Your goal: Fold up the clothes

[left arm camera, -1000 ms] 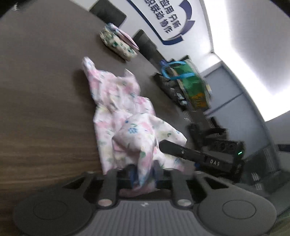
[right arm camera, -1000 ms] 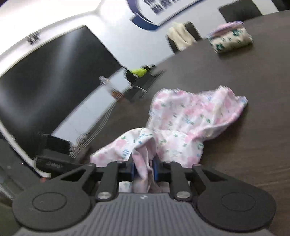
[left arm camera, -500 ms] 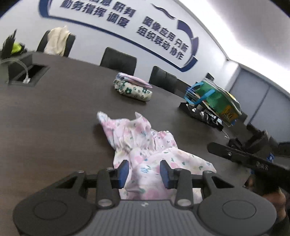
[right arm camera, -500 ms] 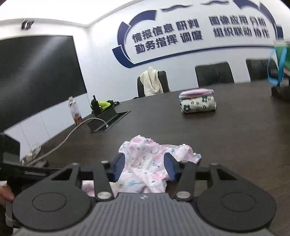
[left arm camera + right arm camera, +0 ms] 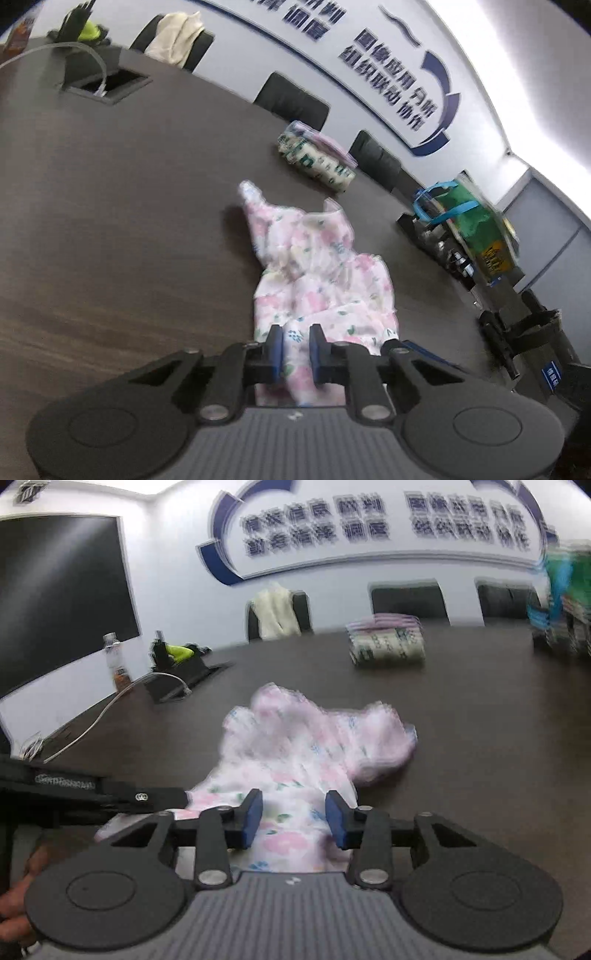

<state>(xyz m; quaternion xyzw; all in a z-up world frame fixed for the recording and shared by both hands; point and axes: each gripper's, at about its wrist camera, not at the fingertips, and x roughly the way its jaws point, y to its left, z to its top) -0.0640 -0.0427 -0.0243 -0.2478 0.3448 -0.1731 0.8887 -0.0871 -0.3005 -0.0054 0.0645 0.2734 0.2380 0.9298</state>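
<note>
While floral garment (image 5: 314,273) lies crumpled mid-table (image 5: 110,229), my left gripper (image 5: 296,345) pinches near hem at six o'clock, likely to drag it flat. My right gripper (image 5: 294,819) gapes over cloth, gripping nothing. Folded stack (image 5: 386,642) parked at one o'clock.

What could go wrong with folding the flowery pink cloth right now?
1. The floral garment lies bunched and wrinkled on the table, so a fold now could come out lopsided.
2. The left gripper has its fingers narrowed around a bit of cloth; it might pinch several layers at once.
3. The right gripper is open, so that side may drag or slip.
</note>
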